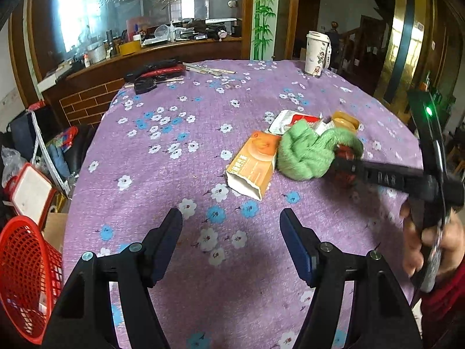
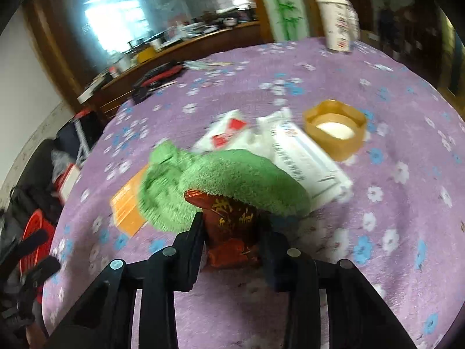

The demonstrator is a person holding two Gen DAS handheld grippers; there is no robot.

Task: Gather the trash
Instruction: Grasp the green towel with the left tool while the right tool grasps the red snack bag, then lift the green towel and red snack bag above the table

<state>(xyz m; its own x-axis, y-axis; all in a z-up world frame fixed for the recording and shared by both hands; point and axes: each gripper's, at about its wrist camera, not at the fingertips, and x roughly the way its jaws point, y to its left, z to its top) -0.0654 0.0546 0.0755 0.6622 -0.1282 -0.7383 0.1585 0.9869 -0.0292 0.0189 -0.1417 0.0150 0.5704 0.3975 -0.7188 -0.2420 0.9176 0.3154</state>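
A table (image 1: pixel 162 174) covered by a purple cloth printed with white and blue flowers fills the foreground. Behind it runs a curved wooden counter (image 1: pixel 180 51) with a brick-patterned front (image 1: pixel 87 101), its top crowded with bottles, containers and papers. Above the counter sits a large glass panel (image 1: pixel 122 8) reflecting bright daylight from a window. A white pillar painted with green bamboo (image 1: pixel 264 14) stands right of the glass, framed in brown wood. Beyond it a dark wooden door (image 1: pixel 309 20) is set in a pale wall. A gold-coloured panel with dark vertical strips (image 1: pixel 404 37) occupies the far right. A plain white wall (image 2: pixel 26 81) bounds the left side.
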